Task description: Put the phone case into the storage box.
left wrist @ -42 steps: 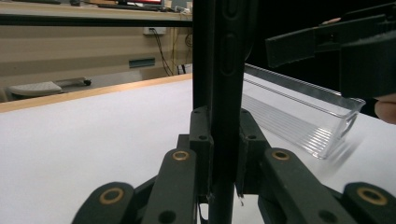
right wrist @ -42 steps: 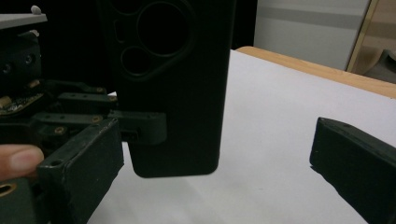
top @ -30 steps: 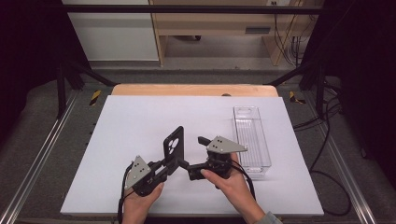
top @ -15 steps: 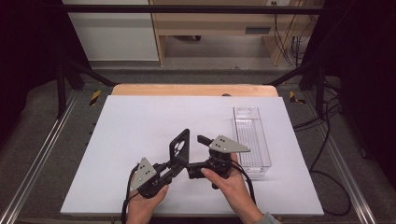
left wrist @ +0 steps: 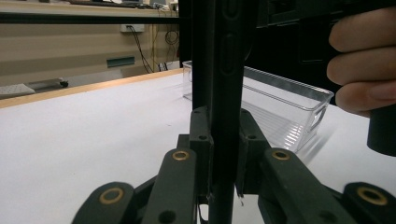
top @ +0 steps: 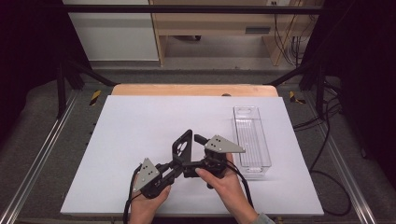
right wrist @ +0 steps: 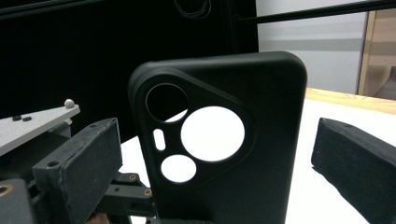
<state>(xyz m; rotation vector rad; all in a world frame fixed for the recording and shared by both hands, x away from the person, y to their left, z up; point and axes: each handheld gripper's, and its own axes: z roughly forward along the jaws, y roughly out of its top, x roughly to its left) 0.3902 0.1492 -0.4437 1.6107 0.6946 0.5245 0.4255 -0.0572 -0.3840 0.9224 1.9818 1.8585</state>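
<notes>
A black phone case (top: 183,143) with round camera cut-outs stands upright above the white table top (top: 140,121). My left gripper (top: 175,164) is shut on its lower edge; in the left gripper view the case (left wrist: 224,84) rises edge-on from between the jaws of this gripper (left wrist: 223,158). My right gripper (top: 194,156) comes in from the right and is open. In the right gripper view the back of the case (right wrist: 261,140) stands between the two pads (right wrist: 79,158) with gaps on both sides of the right gripper (right wrist: 212,161).
A clear plastic tray (top: 252,140) lies lengthwise on the right side of the table, also visible past the case (left wrist: 289,102). A wooden strip (top: 187,89) borders the far edge. Dark frame bars and cables surround the table.
The left gripper and the case have shifted slightly to the right, closer in between the right gripper's jaws. The right hand has stayed put.
</notes>
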